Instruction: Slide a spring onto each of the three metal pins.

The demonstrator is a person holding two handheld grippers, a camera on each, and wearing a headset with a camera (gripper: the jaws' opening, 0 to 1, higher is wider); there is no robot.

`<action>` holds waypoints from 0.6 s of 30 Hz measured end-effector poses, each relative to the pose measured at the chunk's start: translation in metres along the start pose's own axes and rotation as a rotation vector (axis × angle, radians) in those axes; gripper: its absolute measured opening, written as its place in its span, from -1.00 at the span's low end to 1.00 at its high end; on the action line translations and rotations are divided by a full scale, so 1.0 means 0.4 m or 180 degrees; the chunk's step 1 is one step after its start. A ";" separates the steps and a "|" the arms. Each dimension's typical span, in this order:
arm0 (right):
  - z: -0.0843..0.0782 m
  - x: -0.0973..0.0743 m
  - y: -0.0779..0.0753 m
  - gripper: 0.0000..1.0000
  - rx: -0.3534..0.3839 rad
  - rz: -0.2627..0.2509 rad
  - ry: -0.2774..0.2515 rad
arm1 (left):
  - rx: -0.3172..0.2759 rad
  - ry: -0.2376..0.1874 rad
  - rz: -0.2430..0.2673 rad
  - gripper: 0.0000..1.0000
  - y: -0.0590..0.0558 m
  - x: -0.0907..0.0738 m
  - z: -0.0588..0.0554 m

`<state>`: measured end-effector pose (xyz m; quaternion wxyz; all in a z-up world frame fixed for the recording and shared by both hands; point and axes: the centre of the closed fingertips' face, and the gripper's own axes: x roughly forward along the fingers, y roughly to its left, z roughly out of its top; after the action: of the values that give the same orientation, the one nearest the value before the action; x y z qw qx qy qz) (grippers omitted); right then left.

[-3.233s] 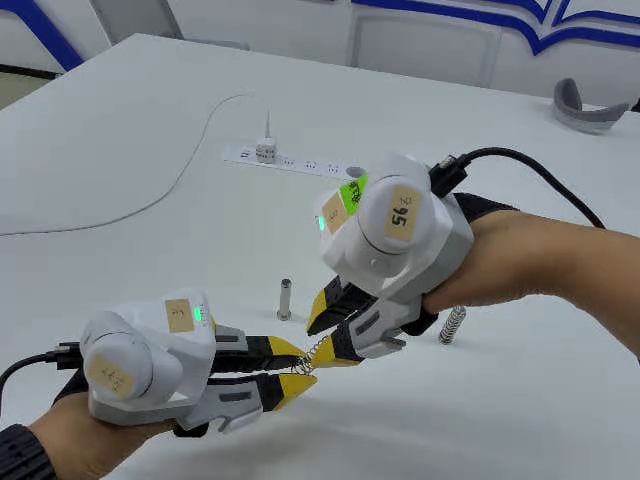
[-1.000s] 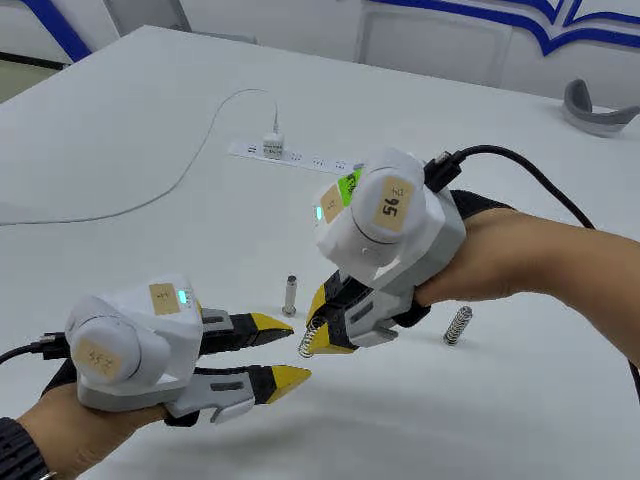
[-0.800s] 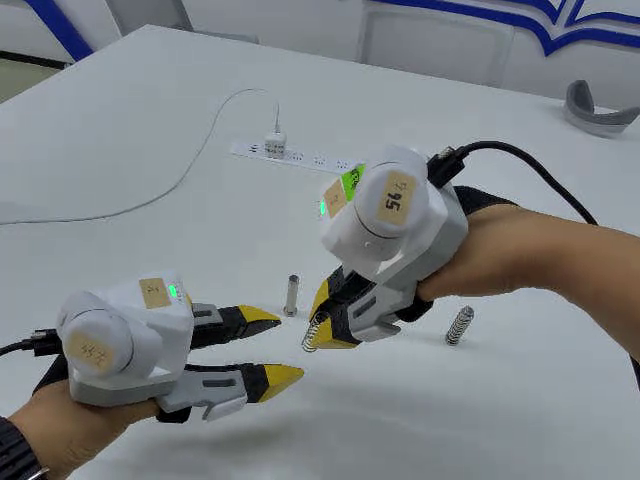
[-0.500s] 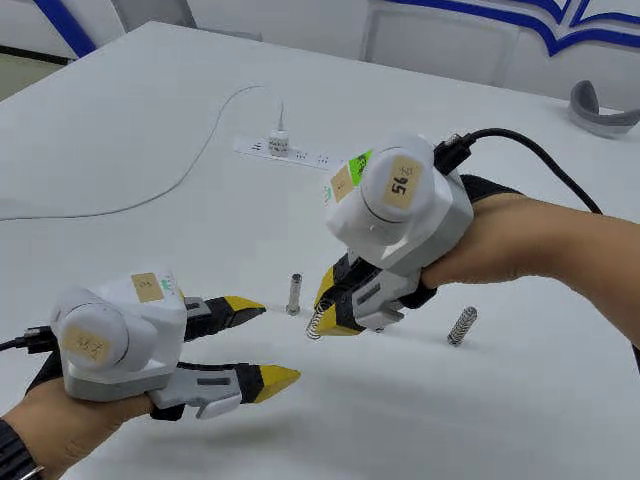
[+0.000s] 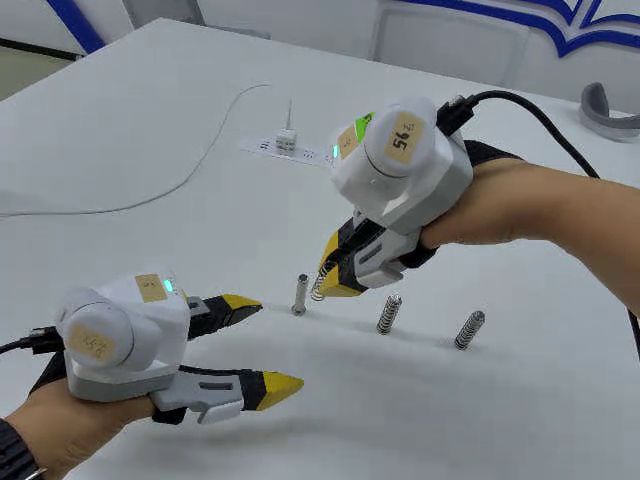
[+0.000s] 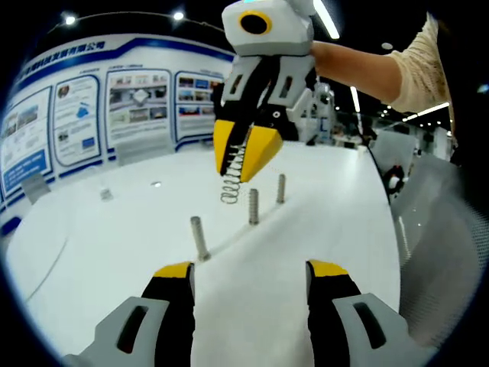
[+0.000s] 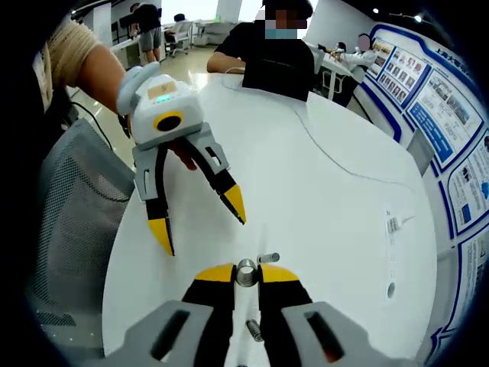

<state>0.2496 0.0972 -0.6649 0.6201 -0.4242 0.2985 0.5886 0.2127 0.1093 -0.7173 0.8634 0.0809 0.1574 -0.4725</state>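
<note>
My right gripper (image 5: 334, 283) is shut on a small coil spring (image 5: 318, 286), which hangs tilted just above and to the right of a bare metal pin (image 5: 300, 295). Two more pins to the right, the middle pin (image 5: 388, 314) and the far pin (image 5: 470, 329), stand upright with springs on them. The left gripper view looks up at the held spring (image 6: 233, 180) over the bare pin (image 6: 199, 237). My left gripper (image 5: 262, 343) is open with nothing between its jaws, lower left and apart from the pins. In the right gripper view, the spring (image 7: 245, 271) sits between the shut jaws, with the left gripper (image 7: 199, 218) beyond.
A white power strip (image 5: 290, 148) with a plug and a thin white cable (image 5: 170, 185) lie on the far part of the white table (image 5: 120, 110). A grey curved object (image 5: 608, 112) rests at the far right. A person sits beyond the table (image 7: 275, 61).
My left gripper has let go of the spring and drawn back to the lower left, open. My right gripper has carried the spring up and over toward the bare pin, uncovering the middle sprung pin.
</note>
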 end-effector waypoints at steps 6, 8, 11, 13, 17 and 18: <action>0.005 0.011 -0.044 -0.75 0.0049 -0.0037 0.0010 | -0.0033 0.0006 -0.0010 0.24 0.001 0.002 -0.003; 0.006 0.019 -0.055 -0.75 0.0047 -0.0055 0.0022 | -0.0060 0.0017 -0.0011 0.27 0.001 0.002 -0.006; 0.005 0.030 -0.063 -0.75 0.0064 -0.0033 0.0035 | -0.0057 0.0028 -0.0006 0.28 0.003 0.002 -0.008; 0.001 0.039 -0.066 -0.75 0.0076 -0.0016 0.0059 | -0.0066 0.0027 -0.0007 0.29 0.003 0.003 -0.008; -0.006 0.054 -0.067 -0.75 0.0104 0.0027 0.0107 | -0.0073 0.0034 -0.0006 0.30 0.005 0.005 -0.009; -0.007 0.057 -0.068 -0.75 0.0107 0.0032 0.0115 | -0.0074 0.0035 -0.0006 0.30 0.005 0.005 -0.009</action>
<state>0.2794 0.1070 -0.6813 0.6187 -0.4227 0.3217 0.5788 0.2147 0.1101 -0.7215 0.8630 0.0733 0.1676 -0.4710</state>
